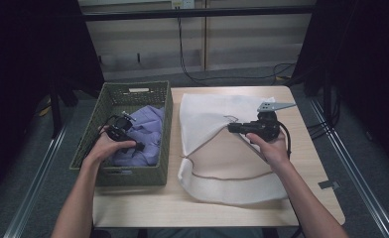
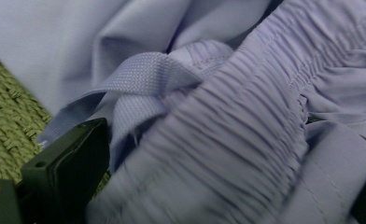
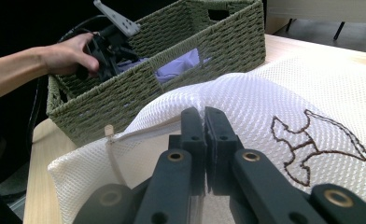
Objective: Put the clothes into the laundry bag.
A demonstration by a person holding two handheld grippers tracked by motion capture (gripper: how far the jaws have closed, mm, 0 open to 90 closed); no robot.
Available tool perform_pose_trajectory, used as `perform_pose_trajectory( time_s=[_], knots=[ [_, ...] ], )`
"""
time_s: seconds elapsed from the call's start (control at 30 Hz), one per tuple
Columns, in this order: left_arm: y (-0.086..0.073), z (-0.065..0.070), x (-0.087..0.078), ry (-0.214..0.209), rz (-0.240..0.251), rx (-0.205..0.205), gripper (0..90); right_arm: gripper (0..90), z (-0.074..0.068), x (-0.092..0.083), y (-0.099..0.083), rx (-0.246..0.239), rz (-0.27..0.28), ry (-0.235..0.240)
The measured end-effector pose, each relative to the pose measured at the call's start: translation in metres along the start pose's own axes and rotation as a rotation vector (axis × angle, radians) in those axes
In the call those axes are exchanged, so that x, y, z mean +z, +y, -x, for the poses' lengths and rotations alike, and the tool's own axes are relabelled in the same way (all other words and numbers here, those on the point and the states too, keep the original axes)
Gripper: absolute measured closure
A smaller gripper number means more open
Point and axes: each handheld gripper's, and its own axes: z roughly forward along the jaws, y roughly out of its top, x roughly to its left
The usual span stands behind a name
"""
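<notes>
Down at nine o'clock on the table (image 1: 222,208), the left hand (image 1: 104,146) dips the left gripper (image 1: 124,130) into a woven green basket (image 1: 86,148) holding crumpled lavender clothing (image 1: 148,136); its jaws stand apart around a gathered elastic waistband (image 2: 228,140) (soft, ribbed). Toward three o'clock, the right hand (image 1: 272,146) holds the right gripper (image 3: 204,122) level, jaws pinched together on the lifted edge of a white mesh bag (image 3: 265,100) with a brown stitched outline, lying flat beside the basket.

Green woven basket (image 1: 117,94), lilac garment (image 1: 148,129), white mesh bag (image 1: 207,114) with brown embroidery (image 3: 319,140), pale wood table (image 1: 311,163)
</notes>
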Motion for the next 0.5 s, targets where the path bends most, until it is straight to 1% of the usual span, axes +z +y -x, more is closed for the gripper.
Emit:
perform_pose_trajectory(
  time_s=[0.03,0.07,0.1,0.13,0.17,0.23,0.27,0.3,0.33,0.37,0.43,0.47,0.5],
  knots=[
    [0.001,0.001,0.002,0.002,-0.01,0.003,1.9,87.7,0.0,0.0,0.0,0.001,0.001,-0.002],
    [0.0,0.001,0.004,0.012,-0.008,0.014,1.8,87.7,0.0,0.0,0.0,0.0,0.0,-0.003],
    [0.001,0.0,0.004,0.023,-0.019,0.032,0.8,87.6,0.0,0.0,0.0,-0.002,-0.002,-0.002],
    [0.0,0.0,0.007,0.018,-0.005,0.025,0.3,87.6,0.0,0.001,0.0,-0.004,-0.004,-0.001],
    [0.0,-0.002,0.008,0.017,-0.004,0.029,0.3,87.6,0.0,0.001,0.0,-0.004,-0.005,-0.001],
    [-0.001,-0.004,0.013,0.008,-0.011,0.013,0.3,87.6,0.0,0.001,0.0,-0.003,-0.006,-0.001],
    [-0.002,-0.004,0.014,-0.002,-0.025,-0.013,0.3,87.6,0.001,0.001,-0.001,-0.002,-0.006,-0.001],
    [-0.002,-0.005,0.015,-0.006,-0.026,-0.018,0.2,87.5,0.001,0.001,-0.001,0.0,-0.007,0.001],
    [-0.002,-0.005,0.017,-0.004,0.0,-0.035,0.2,87.5,0.001,0.001,-0.001,0.0,-0.007,0.001],
    [-0.002,-0.003,0.017,0.012,-0.011,-0.027,0.0,87.4,0.0,0.001,0.0,-0.003,-0.007,0.0],
    [-0.003,-0.003,0.017,0.006,-0.015,-0.02,0.0,87.4,-0.001,0.001,0.0,-0.005,-0.008,0.0],
    [-0.003,-0.002,0.017,0.006,-0.012,-0.03,0.0,87.3,-0.001,0.001,0.0,-0.006,-0.01,0.0],
    [-0.004,-0.003,0.018,-0.001,-0.001,-0.026,0.0,87.3,0.0,0.001,0.0,-0.006,-0.009,-0.001]
  ],
)
